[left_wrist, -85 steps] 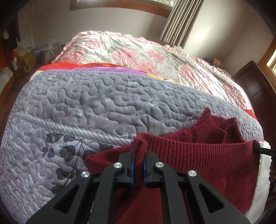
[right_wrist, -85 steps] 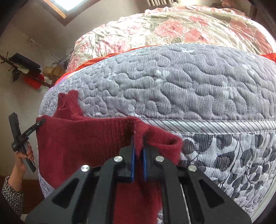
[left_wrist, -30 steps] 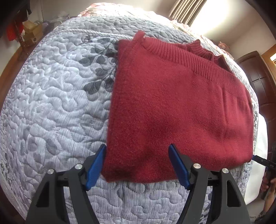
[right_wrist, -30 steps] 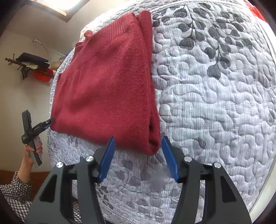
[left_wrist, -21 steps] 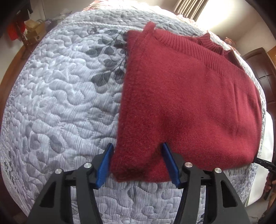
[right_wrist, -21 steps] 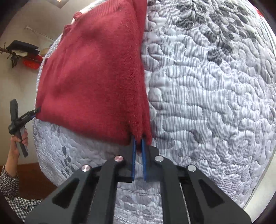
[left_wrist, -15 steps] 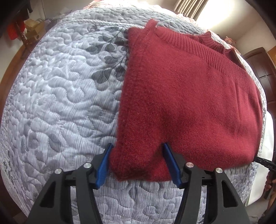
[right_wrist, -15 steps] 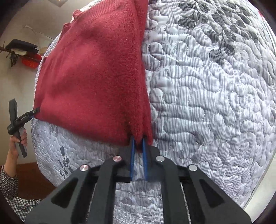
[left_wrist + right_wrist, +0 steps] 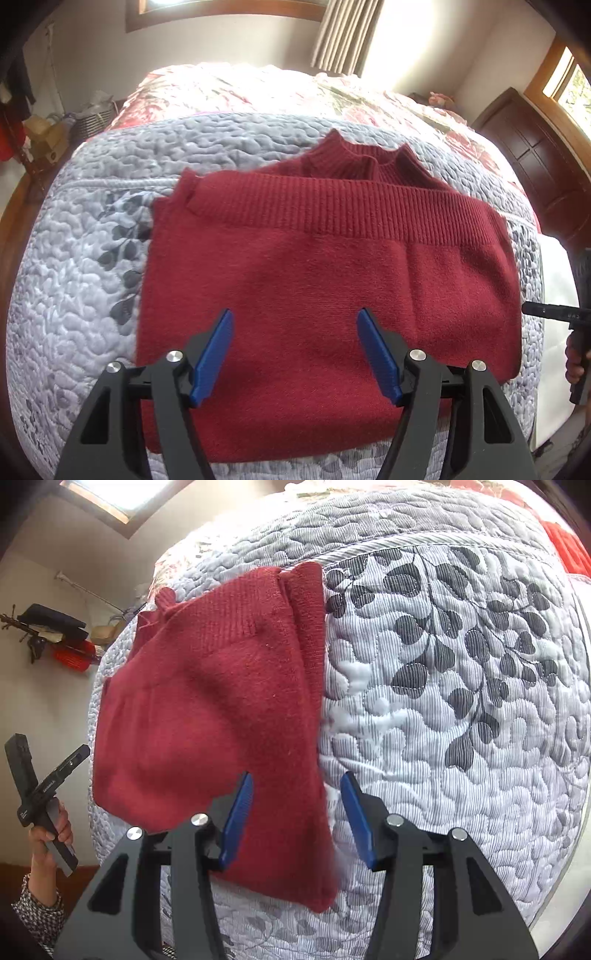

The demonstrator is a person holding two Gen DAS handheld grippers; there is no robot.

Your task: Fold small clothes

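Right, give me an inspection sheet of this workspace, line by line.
Surface: grey quilt on a bed, floral cover beyond it.
Job's things: red sweater lies folded on the quilt, ribbed hem on top, collar at the far side.
Clutter: nothing seen on the quilt.
Grippers: left gripper open above the sweater; right gripper open over its edge.
Cables: nothing seen.
Surroundings: curtain, dark cabinet, boxes by the wall.

Red sweater (image 9: 314, 280) on quilted bed (image 9: 74, 266)
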